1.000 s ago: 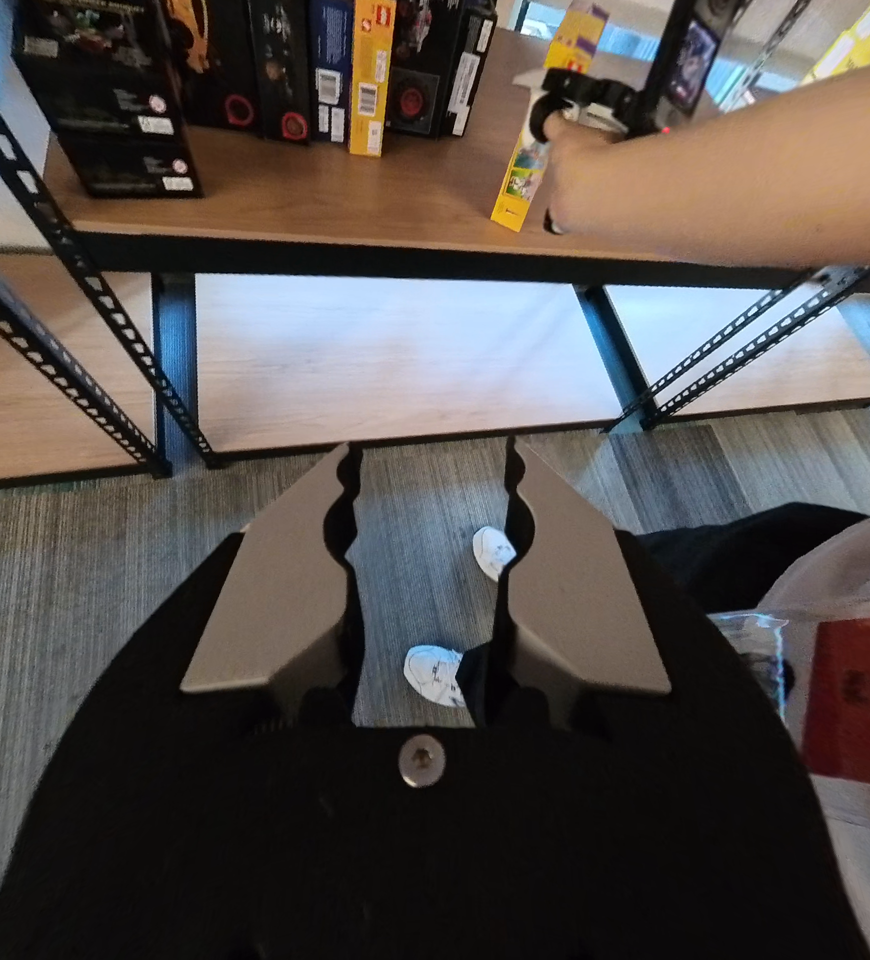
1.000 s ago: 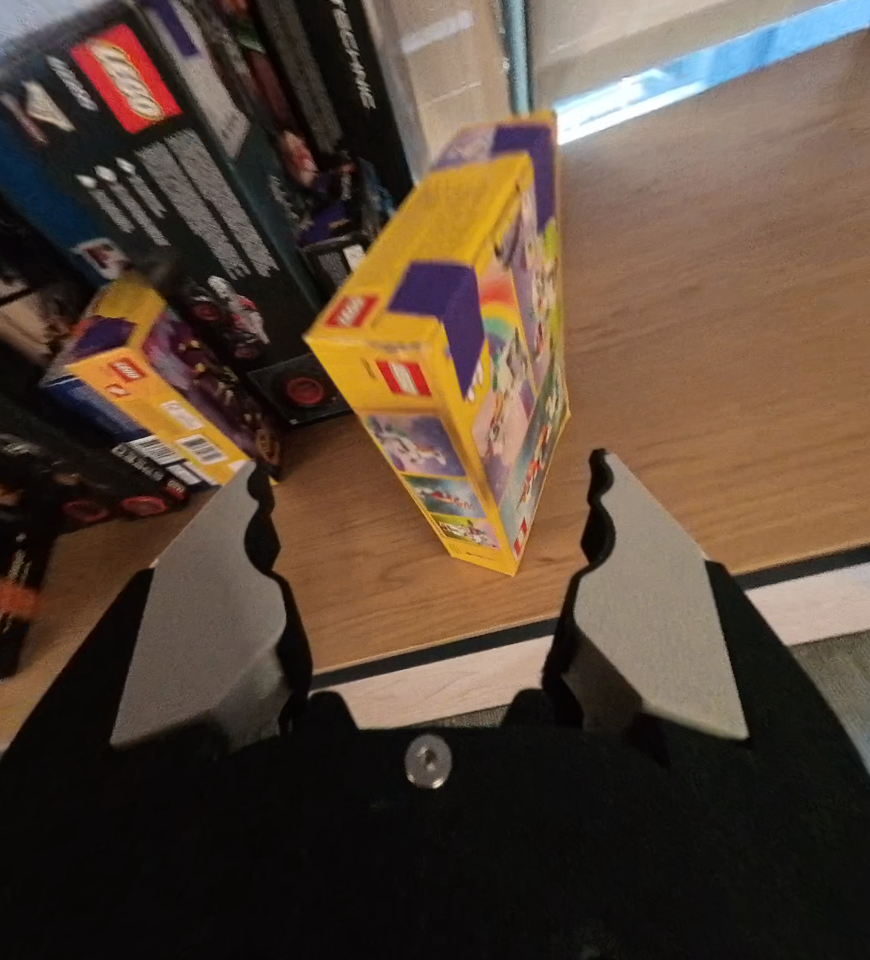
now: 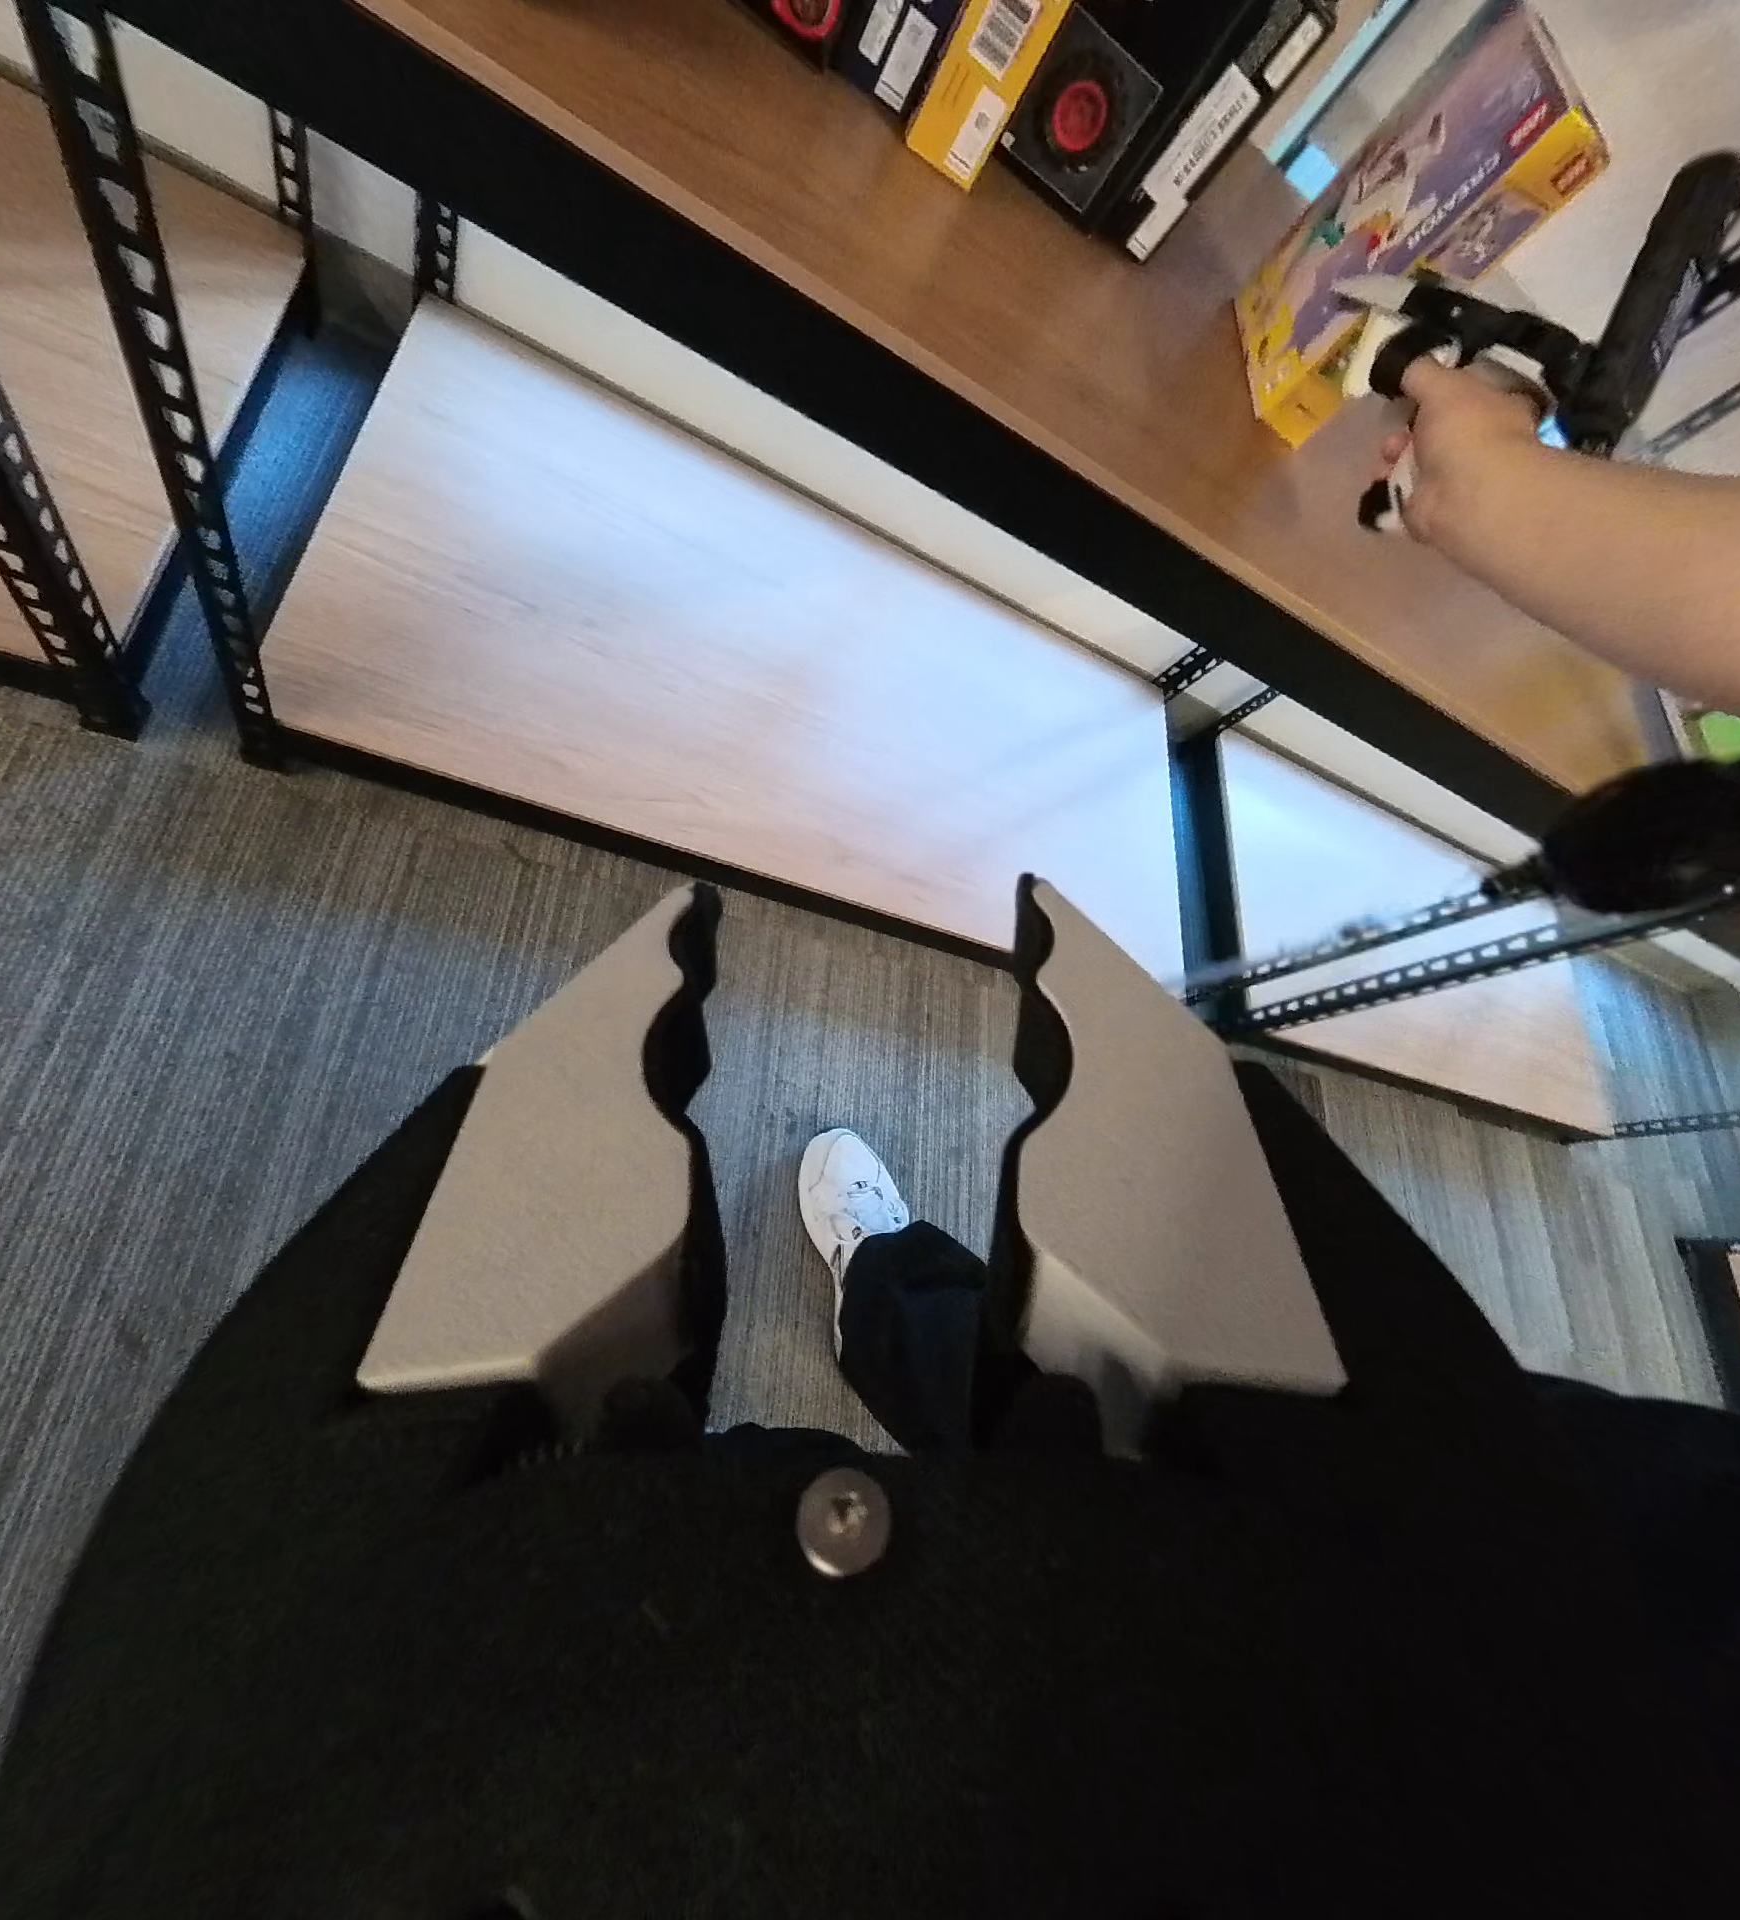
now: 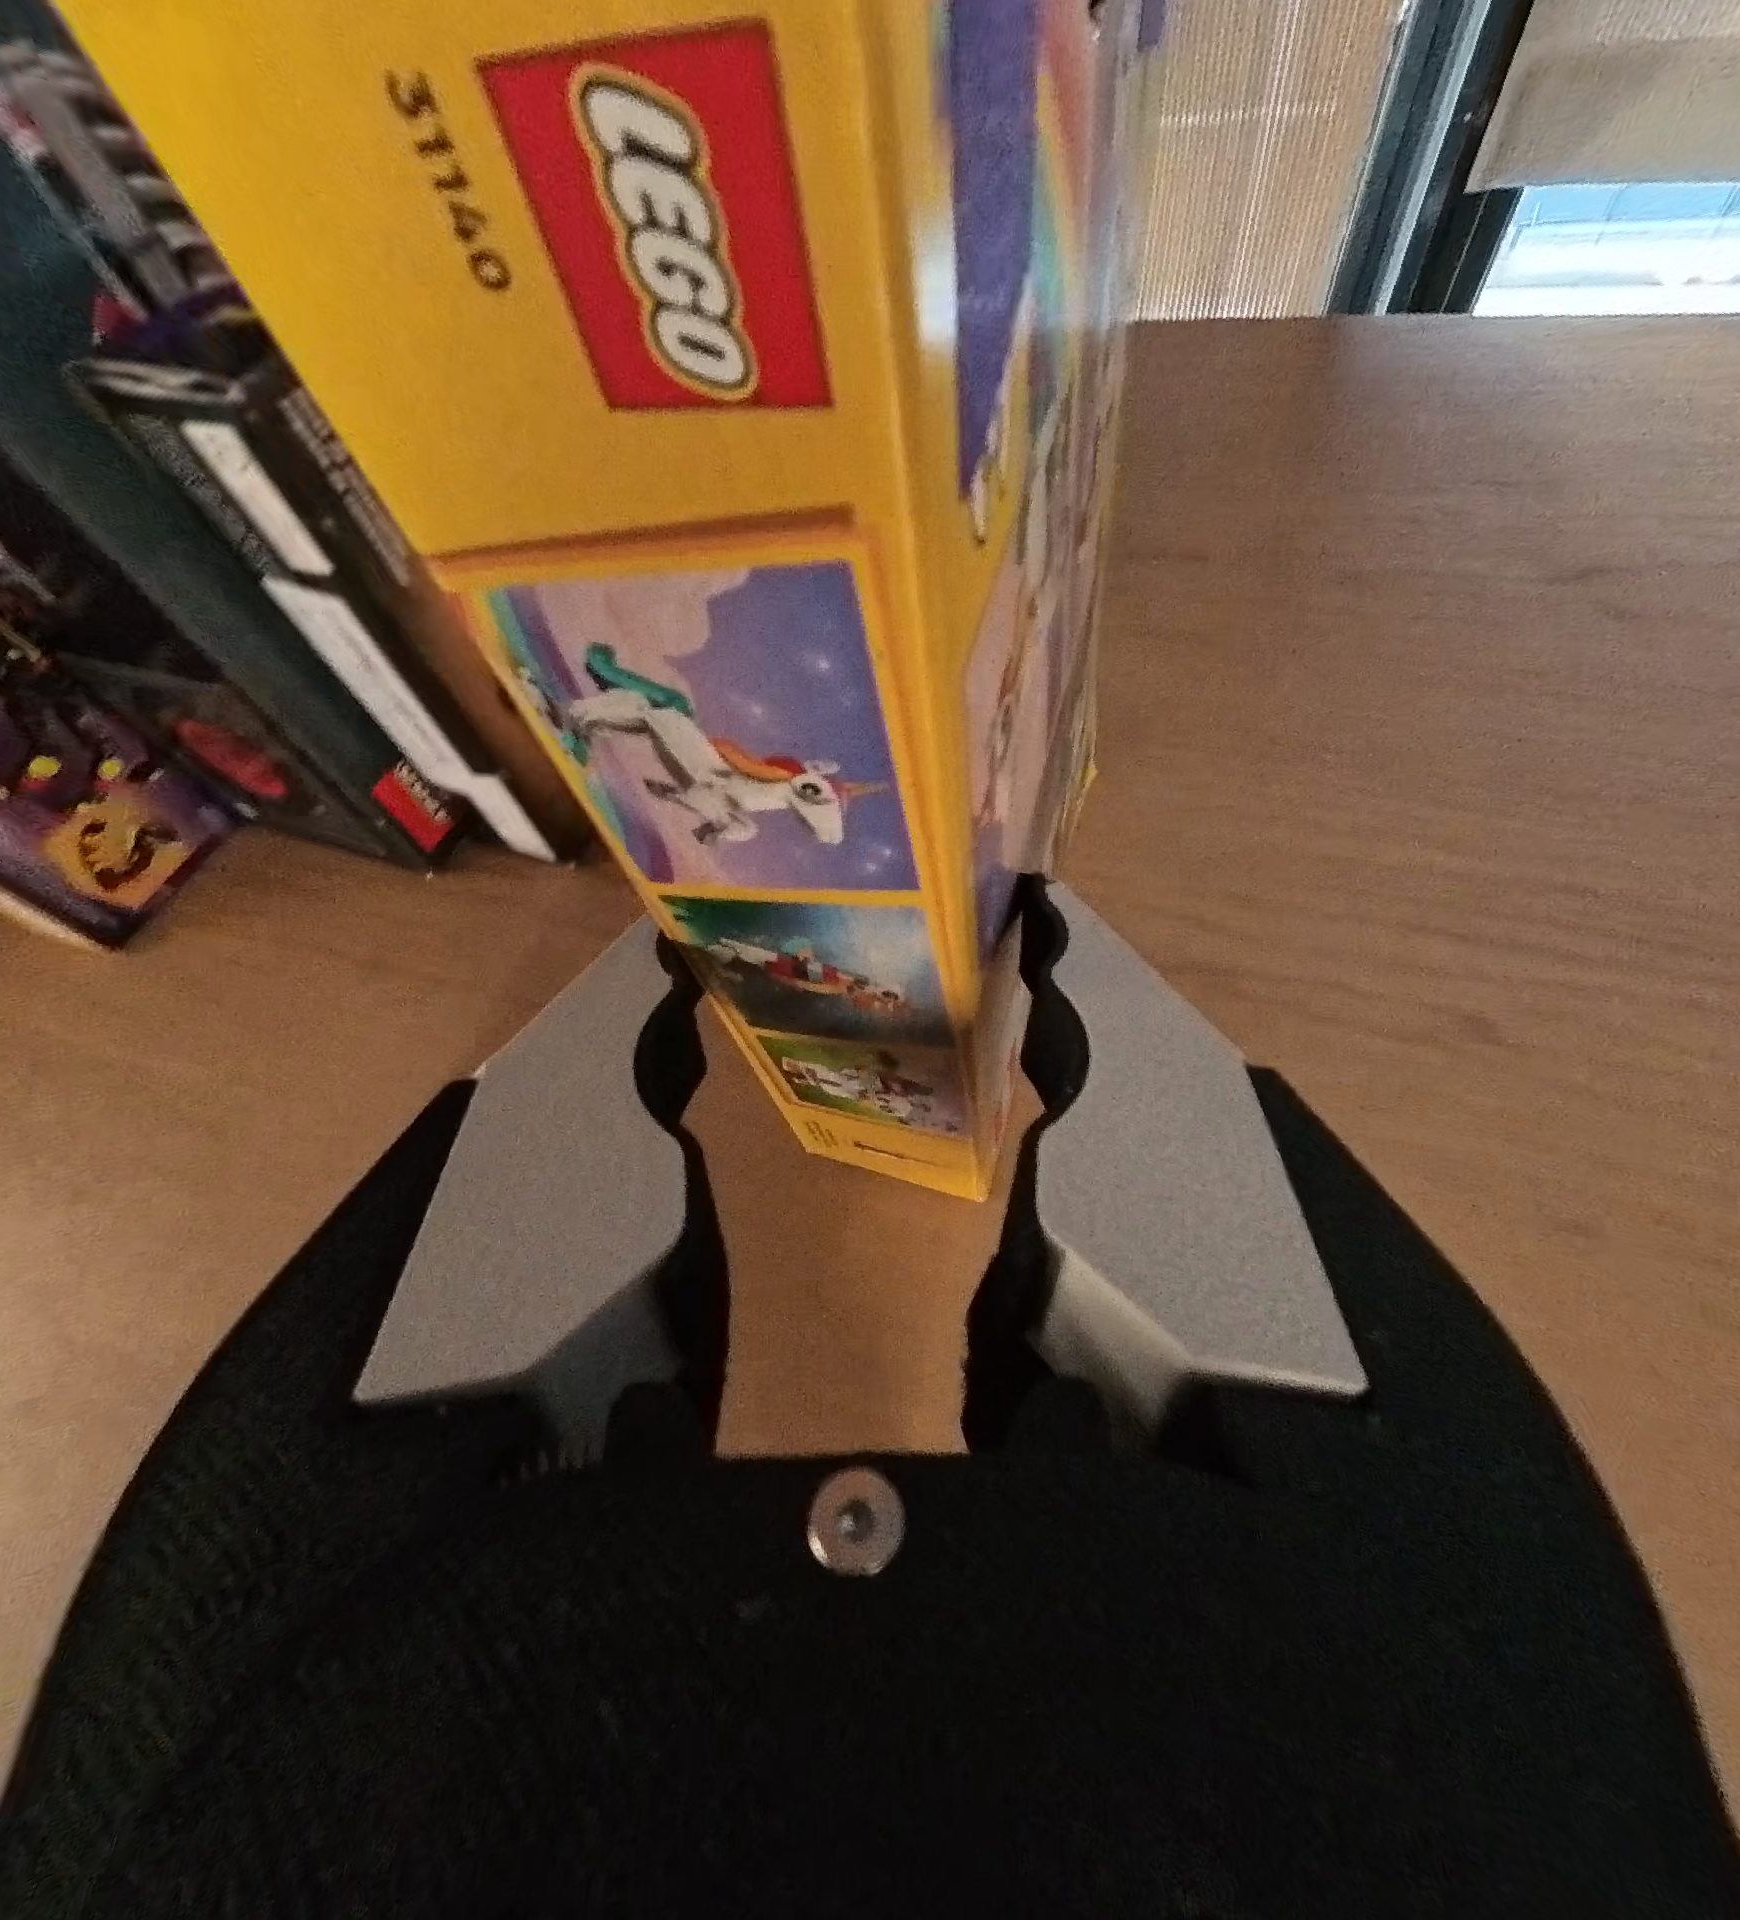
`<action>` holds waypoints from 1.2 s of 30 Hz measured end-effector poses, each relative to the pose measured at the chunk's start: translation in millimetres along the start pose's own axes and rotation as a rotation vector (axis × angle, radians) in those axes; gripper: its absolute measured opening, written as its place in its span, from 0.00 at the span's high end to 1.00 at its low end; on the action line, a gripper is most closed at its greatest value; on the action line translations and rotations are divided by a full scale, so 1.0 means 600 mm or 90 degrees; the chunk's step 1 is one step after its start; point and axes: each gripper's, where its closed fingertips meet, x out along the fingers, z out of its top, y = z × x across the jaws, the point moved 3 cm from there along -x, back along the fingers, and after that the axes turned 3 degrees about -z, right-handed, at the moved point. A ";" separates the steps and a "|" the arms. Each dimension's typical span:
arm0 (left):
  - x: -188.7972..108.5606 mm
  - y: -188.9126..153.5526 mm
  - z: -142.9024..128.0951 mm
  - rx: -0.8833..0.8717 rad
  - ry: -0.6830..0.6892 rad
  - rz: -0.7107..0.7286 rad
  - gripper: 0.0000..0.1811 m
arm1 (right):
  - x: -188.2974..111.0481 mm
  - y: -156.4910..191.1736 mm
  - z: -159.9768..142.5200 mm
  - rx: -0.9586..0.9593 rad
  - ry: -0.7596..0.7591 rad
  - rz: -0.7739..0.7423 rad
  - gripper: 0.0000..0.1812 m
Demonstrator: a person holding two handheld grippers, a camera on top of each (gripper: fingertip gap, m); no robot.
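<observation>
R gripper [image 4: 850, 940] is clamped on the yellow box [image 4: 741, 644]: 2 grey fingers [image 4: 575, 1143] straddle its narrow lower end, tips touching both sides. Box stands upright on the wooden shelf [image 4: 1468, 935], slightly tilted, near the front edge. Its narrow face w/ a red logo patch and a unicorn pic faces the right wrist cam; pic is a bit blurred. Just L of it, a row of dark boxes [image 4: 253, 540] stands upright on the same shelf, and a purple box [image 4: 66, 821] lies at the far L.

In the left wrist view the same yellow box [image 3: 1406, 229] shows far R on the shelf [image 3: 949, 270], w/ the R gripper [image 3: 1385, 332] at it and a hand [image 3: 1458, 457] plus bare forearm behind.

L gripper [image 3: 866, 914] is released: fingers apart, nothing between them, holding nothing. It hangs over grey carpet [image 3: 222, 987], pointing down, well apart from the box. Between its fingers, lower down, a white shoe [image 3: 850, 1184] and dark trouser leg [image 3: 907, 1320] on the floor. Black perforated uprights [image 3: 159, 343] carry the shelf; a pale lower shelf [image 3: 689, 644] sits below it.
</observation>
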 end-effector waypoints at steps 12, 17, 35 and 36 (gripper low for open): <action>0.063 -0.021 -0.001 0.049 0.091 -0.006 0.69 | 0.148 0.006 0.067 -0.034 0.001 -0.021 0.68; 0.090 -0.030 -0.001 0.055 0.093 -0.011 0.70 | 0.202 -0.011 0.093 -0.027 -0.011 -0.026 0.68; 0.093 -0.062 -0.136 -0.008 0.145 0.003 0.74 | 0.243 -0.024 0.100 -0.052 0.042 0.220 0.68; 0.099 -0.067 -0.137 -0.006 0.144 0.001 0.74 | 0.240 -0.022 0.096 -0.078 0.046 0.231 0.75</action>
